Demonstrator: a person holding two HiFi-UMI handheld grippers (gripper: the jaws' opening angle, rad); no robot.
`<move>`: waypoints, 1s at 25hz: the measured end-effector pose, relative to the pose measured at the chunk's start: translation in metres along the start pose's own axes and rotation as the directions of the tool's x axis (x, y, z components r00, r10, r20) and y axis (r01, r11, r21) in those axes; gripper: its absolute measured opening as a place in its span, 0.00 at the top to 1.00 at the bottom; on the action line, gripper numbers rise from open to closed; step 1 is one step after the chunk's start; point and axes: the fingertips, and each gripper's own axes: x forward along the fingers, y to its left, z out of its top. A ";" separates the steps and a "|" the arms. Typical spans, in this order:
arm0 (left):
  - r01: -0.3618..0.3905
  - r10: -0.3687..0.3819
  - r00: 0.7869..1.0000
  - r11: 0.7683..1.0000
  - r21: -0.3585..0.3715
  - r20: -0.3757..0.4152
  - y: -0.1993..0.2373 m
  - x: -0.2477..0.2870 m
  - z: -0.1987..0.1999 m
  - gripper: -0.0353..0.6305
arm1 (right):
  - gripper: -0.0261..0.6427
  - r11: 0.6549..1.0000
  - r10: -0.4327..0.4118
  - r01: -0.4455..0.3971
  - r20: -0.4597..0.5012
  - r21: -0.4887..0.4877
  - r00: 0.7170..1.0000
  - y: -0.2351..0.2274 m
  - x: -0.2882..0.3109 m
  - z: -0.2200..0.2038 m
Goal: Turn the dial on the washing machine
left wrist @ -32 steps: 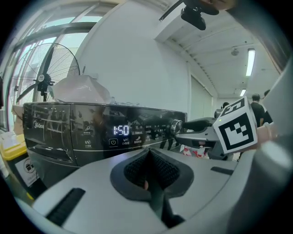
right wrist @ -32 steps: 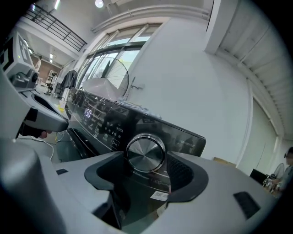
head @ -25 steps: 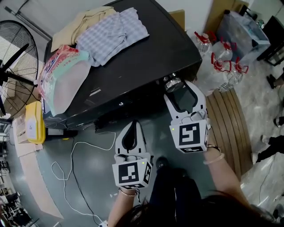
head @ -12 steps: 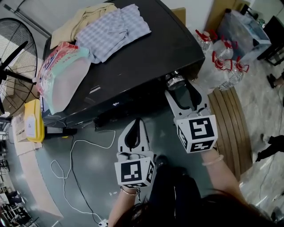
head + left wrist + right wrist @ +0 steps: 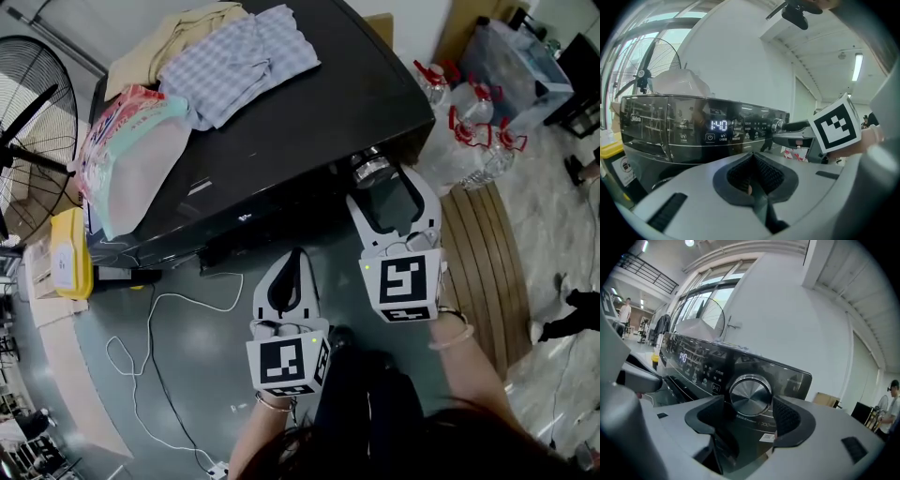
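Grey floor [image 5: 187,375] w/ a white cable [image 5: 159,319] runs in front of the black washing machine [image 5: 309,122]; clothes [image 5: 225,56] and a plastic bag [image 5: 131,159] are piled on its lid, and a fan [image 5: 28,122] stands off its left side. Right tongs [image 5: 382,186] are up at the machine's front panel near its right end, jaws opening w/ the silver dial [image 5: 750,395] sitting btwn the pads, a gap showing either side, so no squeeze on it. Left tongs [image 5: 294,255] hang lower, back from the machine's front, jaws pressed together w/ nothing btwn them.
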 end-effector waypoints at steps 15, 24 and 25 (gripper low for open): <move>0.004 -0.004 1.000 1.000 -0.001 0.002 -0.002 0.003 0.000 0.92 | 0.52 0.968 0.007 -0.013 0.023 0.251 1.000 -0.007 0.000 -0.002; 0.006 -0.006 1.000 1.000 0.000 0.004 -0.004 0.002 -0.001 0.92 | 0.52 0.907 0.023 -0.040 0.046 0.419 0.999 -0.009 0.000 -0.003; 0.006 -0.006 1.000 1.000 0.000 0.003 -0.005 0.002 -0.001 0.92 | 0.52 0.914 0.022 -0.038 0.044 0.404 0.999 -0.010 0.000 -0.003</move>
